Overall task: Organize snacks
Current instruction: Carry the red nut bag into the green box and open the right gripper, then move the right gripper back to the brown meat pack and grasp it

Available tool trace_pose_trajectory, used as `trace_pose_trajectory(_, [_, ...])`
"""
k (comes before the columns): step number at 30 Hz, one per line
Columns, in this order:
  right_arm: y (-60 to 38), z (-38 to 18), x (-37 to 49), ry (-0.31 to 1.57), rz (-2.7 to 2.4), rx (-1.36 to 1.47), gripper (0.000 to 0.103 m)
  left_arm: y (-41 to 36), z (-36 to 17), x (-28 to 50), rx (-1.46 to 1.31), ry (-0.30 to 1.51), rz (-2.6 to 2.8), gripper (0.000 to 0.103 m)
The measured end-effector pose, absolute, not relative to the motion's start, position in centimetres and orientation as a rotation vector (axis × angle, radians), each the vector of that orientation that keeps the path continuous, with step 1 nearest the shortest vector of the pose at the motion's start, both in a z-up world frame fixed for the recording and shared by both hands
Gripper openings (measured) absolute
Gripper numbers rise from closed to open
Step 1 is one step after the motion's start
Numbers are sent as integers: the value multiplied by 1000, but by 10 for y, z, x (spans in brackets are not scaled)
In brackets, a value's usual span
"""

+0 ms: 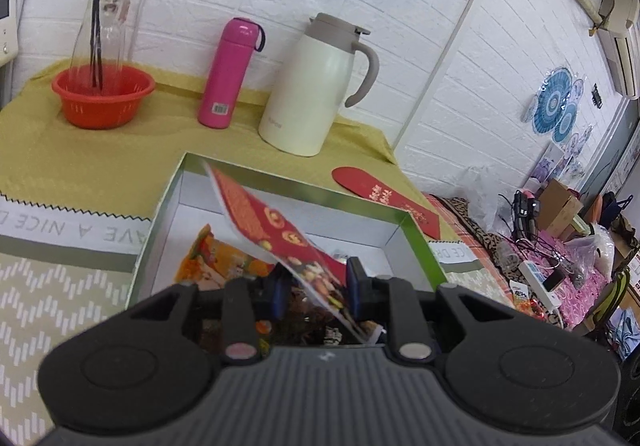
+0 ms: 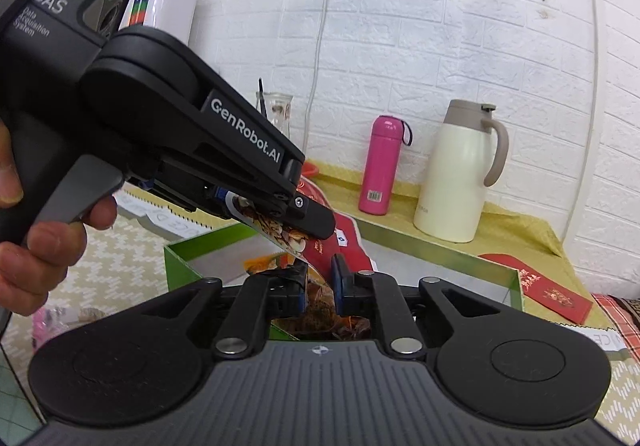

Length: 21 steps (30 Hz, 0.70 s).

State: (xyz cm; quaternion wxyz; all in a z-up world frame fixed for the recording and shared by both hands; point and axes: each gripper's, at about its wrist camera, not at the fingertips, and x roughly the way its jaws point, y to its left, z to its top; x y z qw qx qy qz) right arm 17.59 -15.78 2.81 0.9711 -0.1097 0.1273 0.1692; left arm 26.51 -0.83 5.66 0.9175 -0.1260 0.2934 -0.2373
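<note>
A red snack packet with nut pictures hangs tilted over a green-rimmed box with white inner walls. My left gripper has its blue pads apart around the packet's lower end. In the right wrist view the left gripper reaches in from the left, and the packet shows between its fingers. An orange snack bag lies in the box. My right gripper hovers over the box, jaws slightly apart, nothing gripped.
On the yellow-green cloth behind the box stand a pink flask, a cream thermos jug and a red basket holding a glass carafe. A red envelope lies right of the box. Clutter fills the far right.
</note>
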Motion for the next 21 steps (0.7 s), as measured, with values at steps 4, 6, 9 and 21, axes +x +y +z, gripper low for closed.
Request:
trace_pose_trajectory(4, [-154, 21, 172, 225, 320, -284, 96, 0, 48, 265, -253, 600, -458, 62])
trace_pose_trajectory(6, [-154, 19, 166, 188, 307, -285, 103, 1, 46, 264, -244, 599, -436, 65])
trace_pose_trajectory(9, [-154, 18, 160, 169, 329, -303, 103, -2, 45, 258, -173, 584, -367, 69])
trace_pose_trajectory(21, [-165, 29, 148, 194, 311, -204, 103, 6, 56, 227, -119, 553, -259, 74])
